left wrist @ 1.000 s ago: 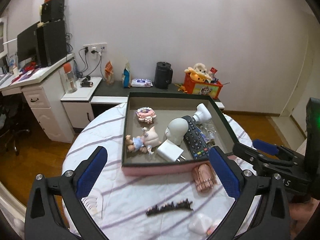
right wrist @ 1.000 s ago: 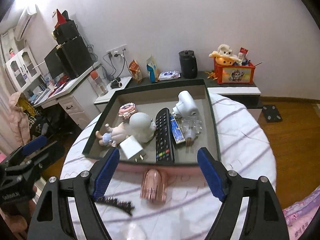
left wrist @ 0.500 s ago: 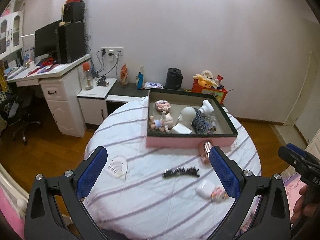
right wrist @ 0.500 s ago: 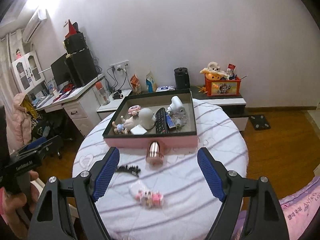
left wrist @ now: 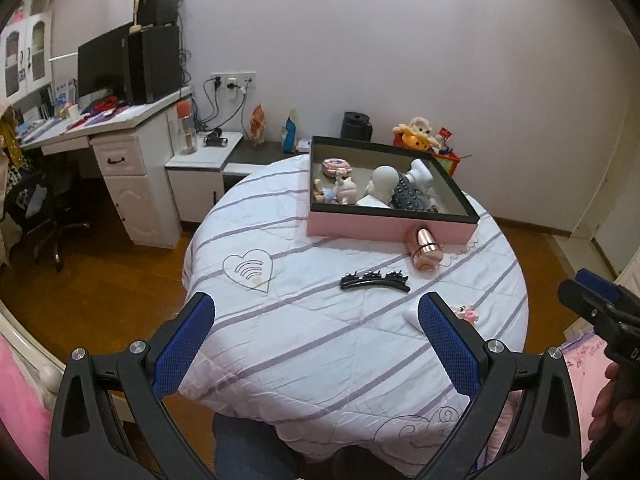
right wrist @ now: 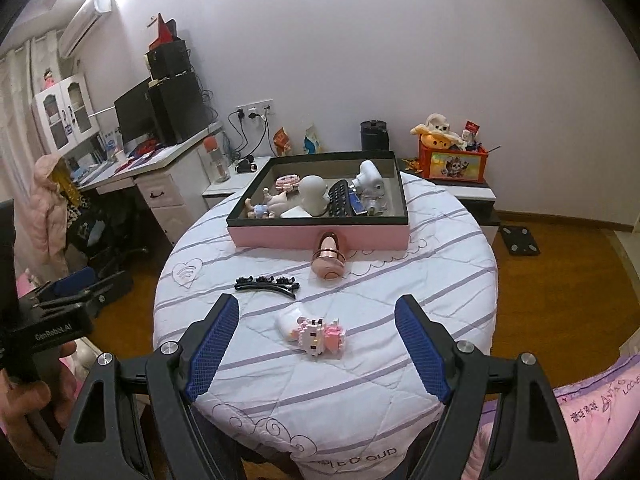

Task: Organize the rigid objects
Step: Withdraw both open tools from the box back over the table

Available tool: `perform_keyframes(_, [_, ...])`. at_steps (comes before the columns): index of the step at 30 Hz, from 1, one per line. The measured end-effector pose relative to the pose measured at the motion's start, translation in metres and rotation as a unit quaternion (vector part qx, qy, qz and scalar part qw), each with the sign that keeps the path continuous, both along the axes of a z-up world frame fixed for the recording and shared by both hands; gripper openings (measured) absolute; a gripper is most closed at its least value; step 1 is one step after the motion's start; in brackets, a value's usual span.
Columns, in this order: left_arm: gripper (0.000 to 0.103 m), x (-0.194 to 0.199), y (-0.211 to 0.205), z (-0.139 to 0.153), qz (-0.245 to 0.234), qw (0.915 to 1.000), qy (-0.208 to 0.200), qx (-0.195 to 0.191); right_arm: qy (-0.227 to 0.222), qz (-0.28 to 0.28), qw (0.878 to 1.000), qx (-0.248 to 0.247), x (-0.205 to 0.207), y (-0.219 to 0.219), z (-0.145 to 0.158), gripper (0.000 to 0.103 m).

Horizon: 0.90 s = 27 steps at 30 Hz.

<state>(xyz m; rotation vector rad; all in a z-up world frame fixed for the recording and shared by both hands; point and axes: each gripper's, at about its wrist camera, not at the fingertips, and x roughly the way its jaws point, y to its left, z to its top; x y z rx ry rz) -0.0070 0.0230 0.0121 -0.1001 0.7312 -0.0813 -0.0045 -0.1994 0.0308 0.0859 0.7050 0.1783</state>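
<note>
My right gripper point(right wrist: 316, 346) hangs wide open over the pink block toy point(right wrist: 318, 334); hair clip point(right wrist: 267, 285) at eleven, pink-sided box point(right wrist: 320, 237) at twelve.

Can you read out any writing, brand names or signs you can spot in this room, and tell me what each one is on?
"GenRobot.AI": white print on the body of the left hand-held gripper, right wrist view.
"CLOUD", roughly; first letters unclear: on the tablecloth hem.
"LOVE", roughly, plus other stitched characters too small to read: on the pink bedding.
Unreadable: the orange toy box picture, the snack bags and the remote control buttons.
</note>
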Motion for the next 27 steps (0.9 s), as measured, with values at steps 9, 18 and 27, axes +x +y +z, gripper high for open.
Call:
perform_keyframes(9, [0.103,-0.002,0.001,0.000,0.002,1.0000,0.000,-0.009,0.006,0.006,1.000,0.004,-0.003,0.005,-0.004,0.082])
perform_keyframes(18, [0.103,-0.002,0.002,-0.004,0.003,0.9999,0.006,-0.014,0.008,0.003,1.000,0.004,-0.003,0.004,-0.004,0.082])
perform_keyframes(27, [0.103,0.005,-0.003,-0.014,0.002,0.9998,0.018,-0.012,0.026,-0.002,1.000,0.007,0.002,-0.005,-0.017,0.082])
